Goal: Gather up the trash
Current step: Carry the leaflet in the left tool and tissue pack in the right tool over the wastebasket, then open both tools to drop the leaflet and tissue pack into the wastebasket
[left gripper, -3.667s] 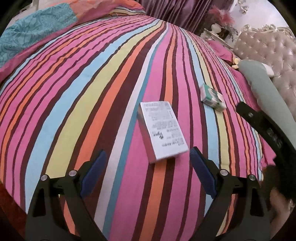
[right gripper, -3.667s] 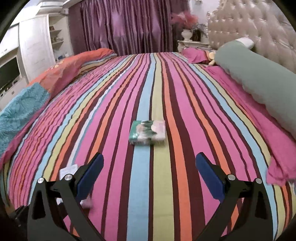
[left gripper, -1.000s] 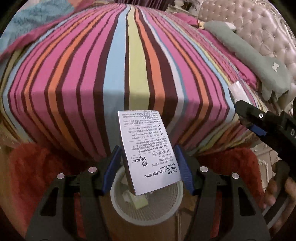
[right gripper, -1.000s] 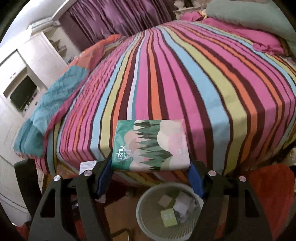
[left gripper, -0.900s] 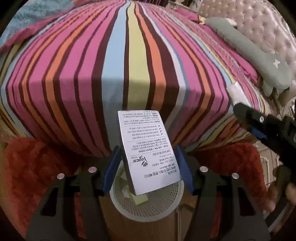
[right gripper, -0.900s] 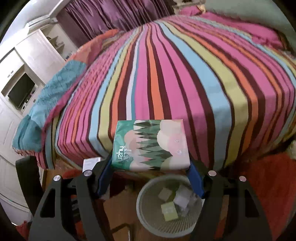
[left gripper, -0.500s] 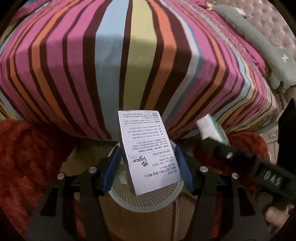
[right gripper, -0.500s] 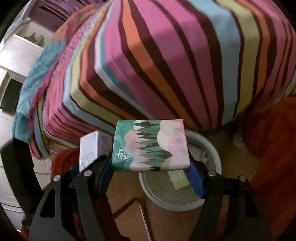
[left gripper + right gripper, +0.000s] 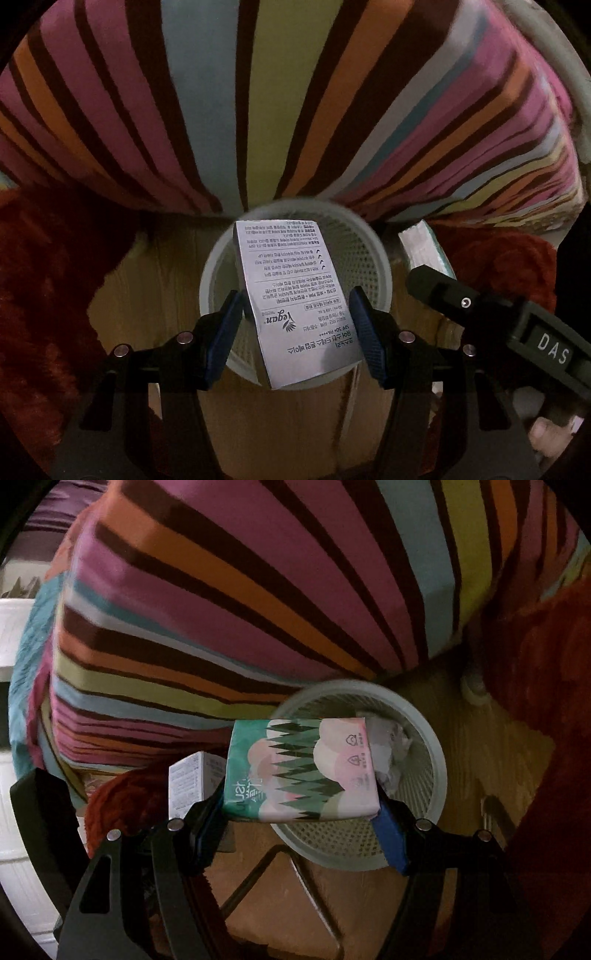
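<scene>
My left gripper (image 9: 295,328) is shut on a white printed box (image 9: 295,302) and holds it right above the pale mesh wastebasket (image 9: 373,258) on the wooden floor. My right gripper (image 9: 301,814) is shut on a green and pink tissue pack (image 9: 301,771) over the left rim of the same wastebasket (image 9: 424,746), which holds crumpled paper (image 9: 391,753). The white box also shows at the left of the right wrist view (image 9: 188,779). The tissue pack's end (image 9: 421,251) and the right gripper's body (image 9: 517,321) show in the left wrist view.
The striped bed cover (image 9: 258,92) hangs down just behind the basket. Red shaggy rugs (image 9: 40,277) lie on both sides of it on the wooden floor (image 9: 147,280). A dark metal frame (image 9: 280,871) stands on the floor near the basket.
Both grippers have carried their items off the bed, down and forward. They now hang over the wastebasket, closer to it than half a second ago. Both grips are unchanged.
</scene>
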A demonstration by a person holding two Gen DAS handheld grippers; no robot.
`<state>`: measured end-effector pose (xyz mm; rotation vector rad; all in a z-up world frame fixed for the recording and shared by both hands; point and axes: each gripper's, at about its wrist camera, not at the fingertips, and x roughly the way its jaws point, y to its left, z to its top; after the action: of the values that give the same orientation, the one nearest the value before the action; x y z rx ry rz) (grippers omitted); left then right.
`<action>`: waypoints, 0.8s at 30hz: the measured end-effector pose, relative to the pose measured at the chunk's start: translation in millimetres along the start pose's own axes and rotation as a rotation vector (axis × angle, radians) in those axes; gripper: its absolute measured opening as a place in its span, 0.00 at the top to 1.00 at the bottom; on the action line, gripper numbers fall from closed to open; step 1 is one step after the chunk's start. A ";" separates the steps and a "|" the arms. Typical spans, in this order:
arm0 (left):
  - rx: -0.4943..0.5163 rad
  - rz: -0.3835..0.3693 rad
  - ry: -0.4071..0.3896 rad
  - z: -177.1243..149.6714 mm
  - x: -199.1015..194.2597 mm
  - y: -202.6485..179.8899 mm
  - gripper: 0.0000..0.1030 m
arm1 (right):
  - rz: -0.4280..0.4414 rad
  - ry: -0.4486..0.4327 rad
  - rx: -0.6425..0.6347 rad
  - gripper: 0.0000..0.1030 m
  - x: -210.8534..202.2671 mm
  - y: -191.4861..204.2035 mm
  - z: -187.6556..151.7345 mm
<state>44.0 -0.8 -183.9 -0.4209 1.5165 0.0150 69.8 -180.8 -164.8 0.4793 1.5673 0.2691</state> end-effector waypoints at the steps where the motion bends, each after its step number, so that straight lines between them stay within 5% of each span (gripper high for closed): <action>1: -0.012 -0.002 0.023 0.3 5.9 2.0 0.43 | -0.001 0.010 0.013 0.35 3.2 -1.5 1.1; 24: -0.037 0.032 0.223 2.6 65.8 0.0 0.43 | -0.134 0.153 0.142 0.35 67.4 -13.3 14.7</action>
<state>51.0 -16.5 -247.5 -0.4392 1.7444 0.0216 82.5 -163.4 -231.7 0.4701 1.7682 0.0933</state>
